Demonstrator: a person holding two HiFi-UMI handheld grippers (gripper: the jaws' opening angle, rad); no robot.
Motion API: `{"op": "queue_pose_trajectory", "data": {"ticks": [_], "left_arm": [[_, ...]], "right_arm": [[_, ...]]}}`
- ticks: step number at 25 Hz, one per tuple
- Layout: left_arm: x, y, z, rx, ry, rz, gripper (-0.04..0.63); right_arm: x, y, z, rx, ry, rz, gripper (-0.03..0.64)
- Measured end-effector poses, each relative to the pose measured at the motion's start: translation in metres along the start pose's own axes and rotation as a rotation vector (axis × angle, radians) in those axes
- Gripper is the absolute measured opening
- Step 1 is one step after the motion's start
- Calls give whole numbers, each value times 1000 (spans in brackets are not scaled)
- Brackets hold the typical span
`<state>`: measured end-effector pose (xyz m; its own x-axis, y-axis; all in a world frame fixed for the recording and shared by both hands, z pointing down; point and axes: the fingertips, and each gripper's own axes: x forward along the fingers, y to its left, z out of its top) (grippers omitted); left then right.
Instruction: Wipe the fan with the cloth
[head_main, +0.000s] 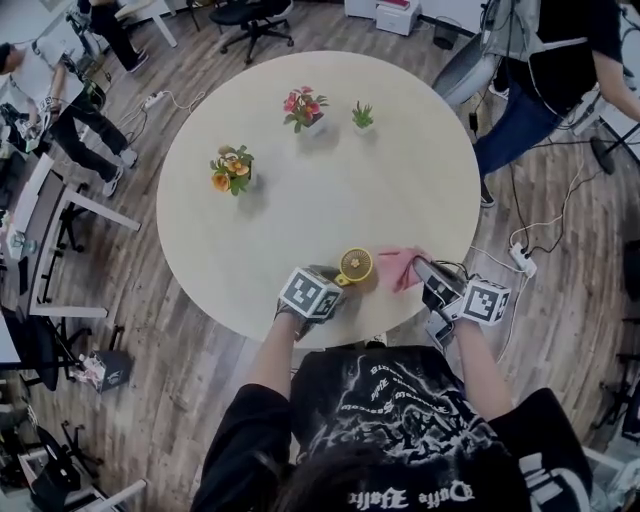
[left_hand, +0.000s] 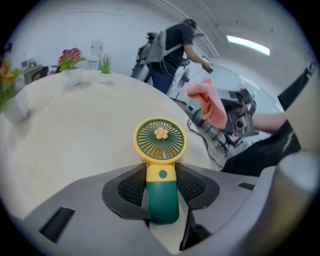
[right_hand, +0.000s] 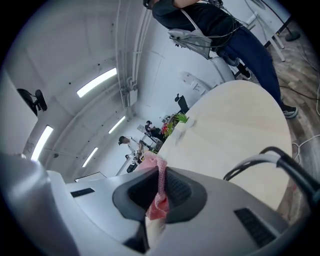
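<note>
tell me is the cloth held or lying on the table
Held: the cloth is pinched between the right gripper jaws, which are closed on it.

A round pale table stands on a wood-plank floor. Well beyond the left gripper sit three small potted plants (two flowering). A power strip lies right of the right gripper; strip lights glow overhead.

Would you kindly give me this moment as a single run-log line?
left gripper: shut on fan handle | right gripper: shut on pink cloth | cloth-fan contact: none yet | stage: pre-wipe
</note>
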<state>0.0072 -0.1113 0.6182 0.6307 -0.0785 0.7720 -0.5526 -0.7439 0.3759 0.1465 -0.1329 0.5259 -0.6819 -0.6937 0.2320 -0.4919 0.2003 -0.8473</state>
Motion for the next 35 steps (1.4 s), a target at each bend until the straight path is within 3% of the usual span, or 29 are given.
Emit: {"op": "queue_pose_trajectory", "data": {"ticks": [3, 5, 9, 11, 15, 20, 23, 30, 35], "left_arm": [[-13, -5, 23, -179, -175, -27, 198], [-29, -8, 44, -338, -355, -89, 198], [-85, -12, 97, -710, -826, -342, 198], [-114, -15, 119, -855, -1030, -461, 198], [-139, -17, 131, -922, -1191, -448, 198], [-163, -18, 131, -1021, -1335, -512, 196], [-177, -18, 124, -1041, -1407, -550, 196], [-187, -24, 118, -1049, -1504, -581, 196], [-192, -28, 120, -1022, -1515, -622, 196]], "right_arm": [[2, 18, 14, -94, -32, 63, 29], [1, 35, 20, -137, -47, 94, 29], [1, 80, 27, -187, -79, 221, 29], [5, 105, 18, -224, -49, 296, 29], [29, 144, -16, -362, 67, 361, 29], [49, 154, -36, -513, 147, 300, 29], [45, 138, -38, -566, 156, 206, 29], [55, 134, -45, -581, 156, 147, 29], [62, 130, -36, -420, 76, 101, 29]]}}
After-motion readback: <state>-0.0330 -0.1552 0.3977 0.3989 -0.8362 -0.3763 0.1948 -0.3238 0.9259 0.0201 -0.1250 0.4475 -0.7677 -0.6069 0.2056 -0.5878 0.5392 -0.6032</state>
